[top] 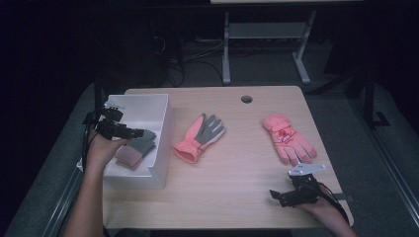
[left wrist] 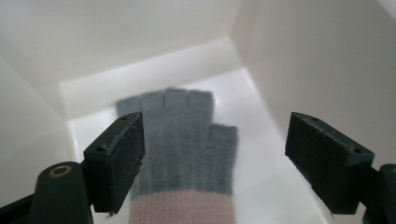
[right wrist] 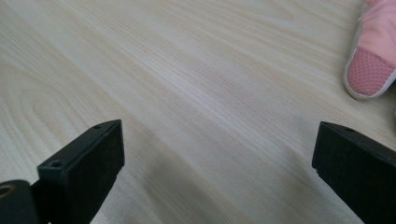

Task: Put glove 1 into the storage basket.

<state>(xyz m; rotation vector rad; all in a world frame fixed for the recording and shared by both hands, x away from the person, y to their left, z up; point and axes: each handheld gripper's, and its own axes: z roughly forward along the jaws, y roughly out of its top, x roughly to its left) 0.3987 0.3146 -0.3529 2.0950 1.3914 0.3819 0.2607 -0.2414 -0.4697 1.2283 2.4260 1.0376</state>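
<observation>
Your left gripper's (left wrist: 212,158) view cuts the grey knitted glove's pink cuff (left wrist: 180,207) off between the jaws; fingertips blurred.

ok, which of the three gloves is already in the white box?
The grey knit glove with the dusty-pink cuff, lying flat in the white box under the open left gripper. Both pink padded gloves lie on the wooden table.
</observation>
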